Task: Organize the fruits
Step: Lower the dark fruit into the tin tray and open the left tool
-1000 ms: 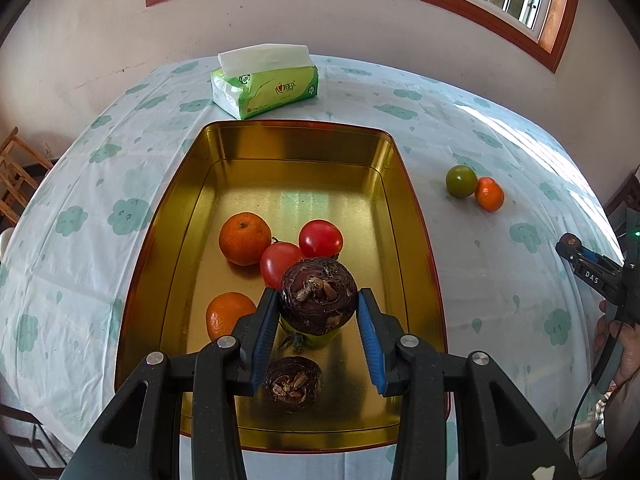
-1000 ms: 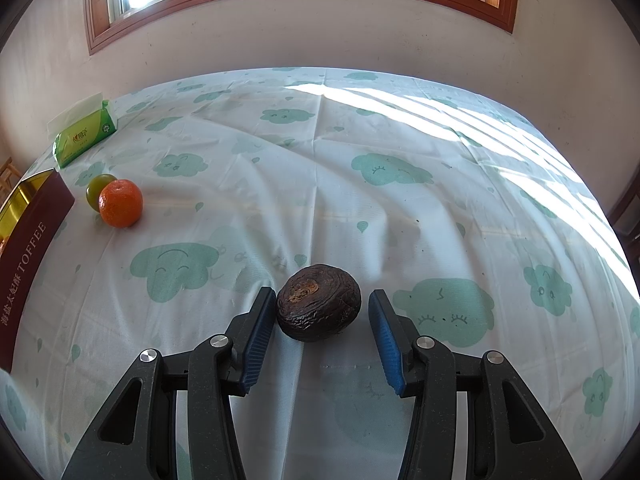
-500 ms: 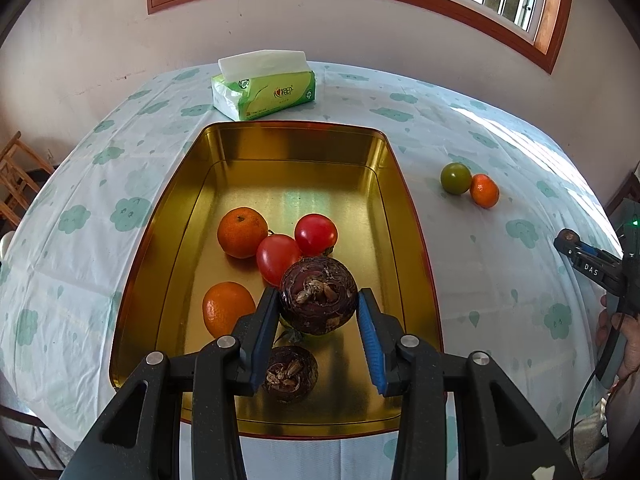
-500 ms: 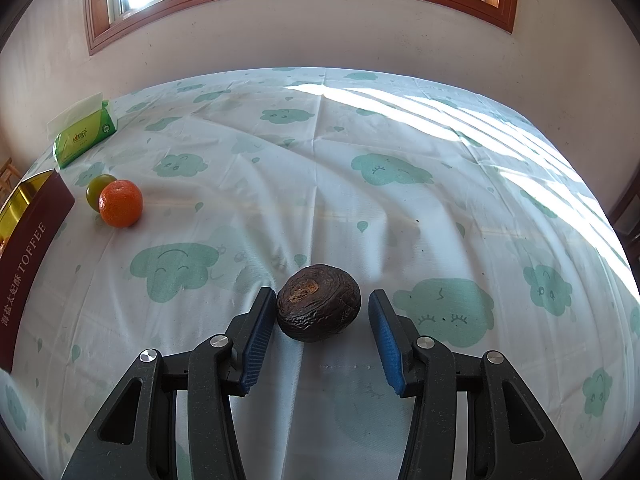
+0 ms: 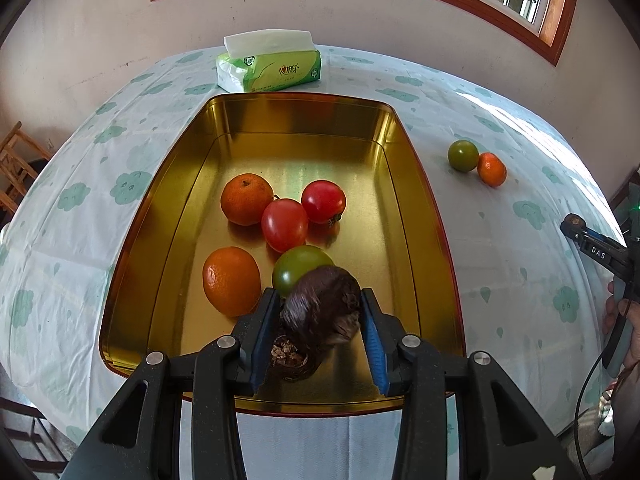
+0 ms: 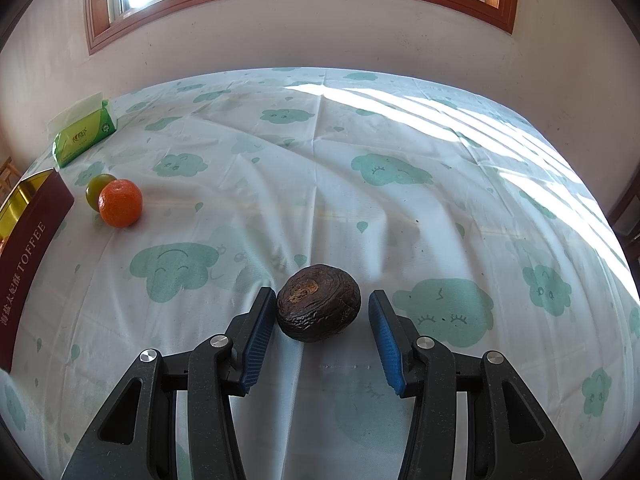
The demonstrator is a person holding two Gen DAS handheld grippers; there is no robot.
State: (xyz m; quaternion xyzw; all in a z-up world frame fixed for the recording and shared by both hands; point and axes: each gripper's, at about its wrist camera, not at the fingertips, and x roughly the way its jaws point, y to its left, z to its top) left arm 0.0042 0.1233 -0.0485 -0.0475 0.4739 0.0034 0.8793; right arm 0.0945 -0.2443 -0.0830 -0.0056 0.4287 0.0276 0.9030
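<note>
My left gripper [image 5: 320, 320] is shut on a dark brown wrinkled fruit [image 5: 324, 304], tilted, low over the near end of the gold tin tray [image 5: 432, 220]. In the tray lie two oranges [image 5: 247, 199], two red tomatoes [image 5: 284, 224], a green tomato [image 5: 300, 266] and another dark fruit [image 5: 290, 358] under my left gripper. My right gripper [image 6: 322, 320] is open around a dark brown fruit [image 6: 318, 308] that rests on the tablecloth, the pads apart from it. A green tomato [image 6: 98, 190] and an orange [image 6: 120, 203] lie loose on the cloth, also in the left wrist view [image 5: 463, 155].
A green tissue pack [image 5: 268, 65] stands behind the tray, also in the right wrist view [image 6: 82, 136]. The tray's maroon side [image 6: 28, 248] is at the left of the right wrist view. A wooden chair [image 5: 16, 164] stands off the table's left edge.
My left gripper has lowered and come forward over the tray's near end, and the dark fruit in it has tilted. The right gripper and its fruit have not moved.
</note>
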